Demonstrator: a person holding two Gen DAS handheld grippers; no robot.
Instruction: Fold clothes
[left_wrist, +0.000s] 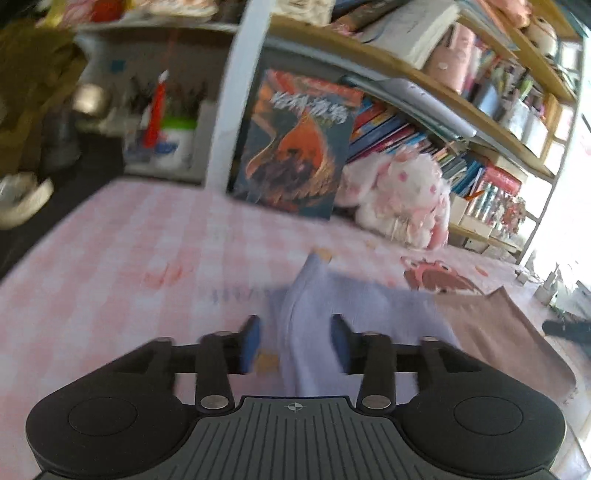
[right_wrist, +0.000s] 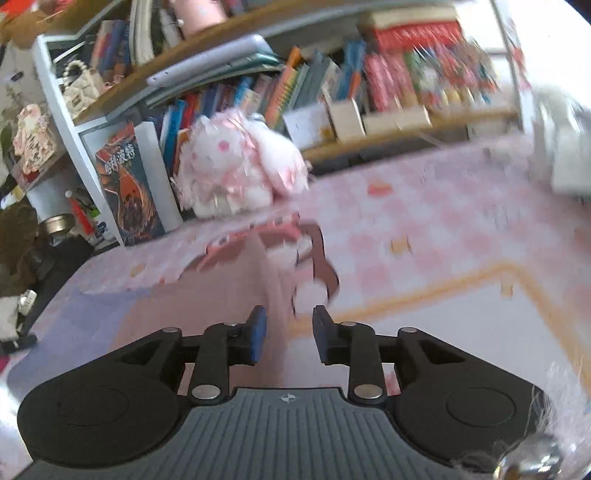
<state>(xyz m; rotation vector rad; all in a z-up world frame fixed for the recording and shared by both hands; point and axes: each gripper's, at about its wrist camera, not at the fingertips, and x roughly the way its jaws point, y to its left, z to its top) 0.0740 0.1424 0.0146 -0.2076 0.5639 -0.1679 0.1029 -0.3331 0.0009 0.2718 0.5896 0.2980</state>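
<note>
The lilac cloth (left_wrist: 314, 317) lies on the pink checked surface (left_wrist: 110, 258), bunched into a soft ridge that runs right between the fingers of the left claw (left_wrist: 294, 341). That claw's jaws stand apart, and the blue pads do not seem to press the ridge, so it holds nothing. The picture is blurry, so this is not fully sure.

A tan cloth (left_wrist: 509, 332) lies just to the right of the left claw, touching the lilac one. In the right view the tan cloth sits below and to the left of the right claw (right_wrist: 289, 334), whose jaws are partly open with nothing between them.

Both cloths look thin, light and floppy. They will sag and slide, not hold a shape. Best to pinch an edge or corner, one claw on each side, and lift evenly so it does not crumple.
</note>
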